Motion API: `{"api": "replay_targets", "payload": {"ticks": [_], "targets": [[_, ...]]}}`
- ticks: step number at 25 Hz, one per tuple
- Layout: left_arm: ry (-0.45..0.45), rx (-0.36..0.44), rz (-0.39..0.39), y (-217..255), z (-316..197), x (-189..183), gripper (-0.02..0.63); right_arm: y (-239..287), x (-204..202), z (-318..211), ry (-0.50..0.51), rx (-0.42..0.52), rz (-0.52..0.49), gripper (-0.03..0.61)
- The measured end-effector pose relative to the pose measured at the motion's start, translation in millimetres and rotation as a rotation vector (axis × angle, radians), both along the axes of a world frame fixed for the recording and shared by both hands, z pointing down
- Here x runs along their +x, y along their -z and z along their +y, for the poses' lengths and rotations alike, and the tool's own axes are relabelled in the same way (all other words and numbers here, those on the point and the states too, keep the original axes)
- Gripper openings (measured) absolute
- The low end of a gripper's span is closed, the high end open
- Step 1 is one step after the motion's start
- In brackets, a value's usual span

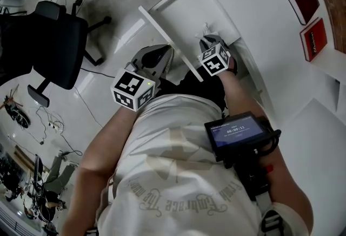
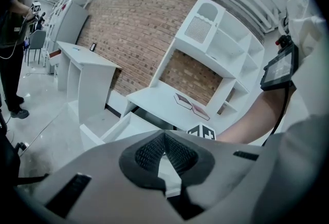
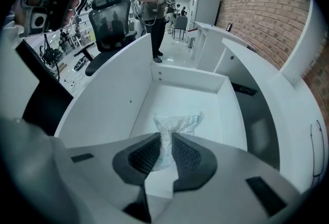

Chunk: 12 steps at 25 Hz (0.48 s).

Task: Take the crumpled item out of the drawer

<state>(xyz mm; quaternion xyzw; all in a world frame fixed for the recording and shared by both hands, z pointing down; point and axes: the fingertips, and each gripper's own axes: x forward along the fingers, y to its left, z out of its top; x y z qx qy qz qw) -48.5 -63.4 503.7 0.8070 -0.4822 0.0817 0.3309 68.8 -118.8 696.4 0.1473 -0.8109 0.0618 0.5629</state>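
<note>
The crumpled item (image 3: 177, 124), a white wad of wrinkled paper or film, sits between the pads of my right gripper (image 3: 165, 153), which is shut on it. It hangs over the floor of the open white drawer (image 3: 180, 95). From the head view the right gripper (image 1: 215, 59) is over the drawer (image 1: 186, 10), with a bit of the crumpled item (image 1: 207, 29) showing beyond its tip. My left gripper (image 1: 154, 61) is held outside the drawer's front edge. Its jaws (image 2: 164, 135) are shut with nothing between them.
The drawer belongs to a white desk (image 1: 259, 7) with two red books (image 1: 304, 1) on it. A black office chair (image 1: 54, 45) stands on the floor to the left. A person (image 3: 150, 7) stands beyond the drawer. A screen device (image 1: 236, 133) is strapped to the right forearm.
</note>
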Motion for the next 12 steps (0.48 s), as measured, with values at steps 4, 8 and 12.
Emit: {"api": "replay_targets", "payload": {"ticks": [4, 8, 12], "targets": [[-0.023, 0.019, -0.001, 2.3, -5.3, 0.4, 0.02, 6.3, -2.5, -2.4, -0.008, 0.01, -0.012, 0.081], [-0.039, 0.032, -0.002, 3.8, -10.2, -1.5, 0.02, 13.0, -7.5, -2.0, -0.015, 0.017, -0.033, 0.081], [-0.032, 0.045, 0.0, 3.0, -18.0, -9.7, 0.02, 18.7, -15.0, -7.8, -0.022, 0.029, -0.06, 0.081]]}}
